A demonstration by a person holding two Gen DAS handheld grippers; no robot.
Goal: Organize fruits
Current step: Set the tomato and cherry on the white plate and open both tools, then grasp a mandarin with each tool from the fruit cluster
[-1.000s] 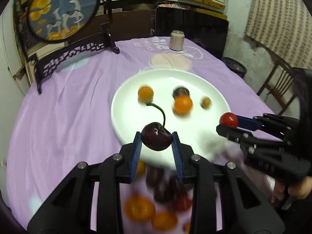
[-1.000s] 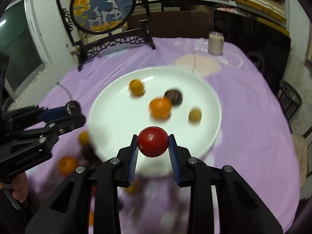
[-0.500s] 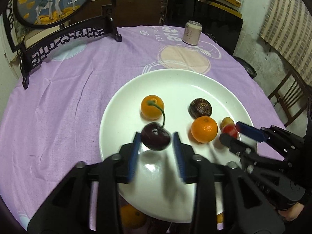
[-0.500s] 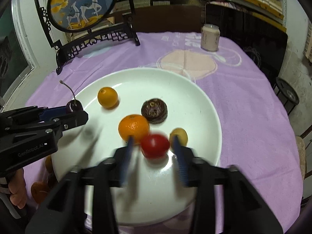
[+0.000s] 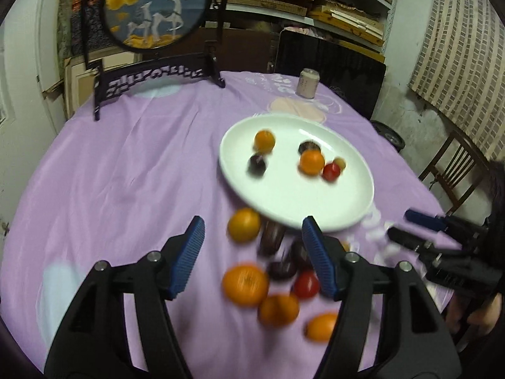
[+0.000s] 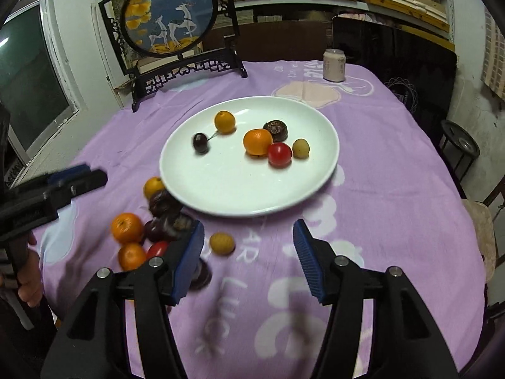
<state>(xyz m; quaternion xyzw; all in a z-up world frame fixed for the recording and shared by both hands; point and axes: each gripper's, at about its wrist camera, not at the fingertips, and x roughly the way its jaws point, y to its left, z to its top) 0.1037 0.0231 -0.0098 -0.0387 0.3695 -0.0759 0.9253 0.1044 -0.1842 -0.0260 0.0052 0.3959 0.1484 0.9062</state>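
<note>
Six fruits lie on the white plate (image 6: pixel 195 195), the cherry (image 6: pixel 200 142) and the red tomato (image 6: pixel 279 154) among them, so they cannot roll away. My left gripper (image 5: pixel 252 254) and right gripper (image 6: pixel 249 259) have just been opening; both stand half wide with nothing between the pads. Loose fruits (image 6: pixel 127 228) wait beside the plate's near rim, tightly grouped. Right of them the purple cloth (image 6: pixel 394 189) gives free room.
</note>
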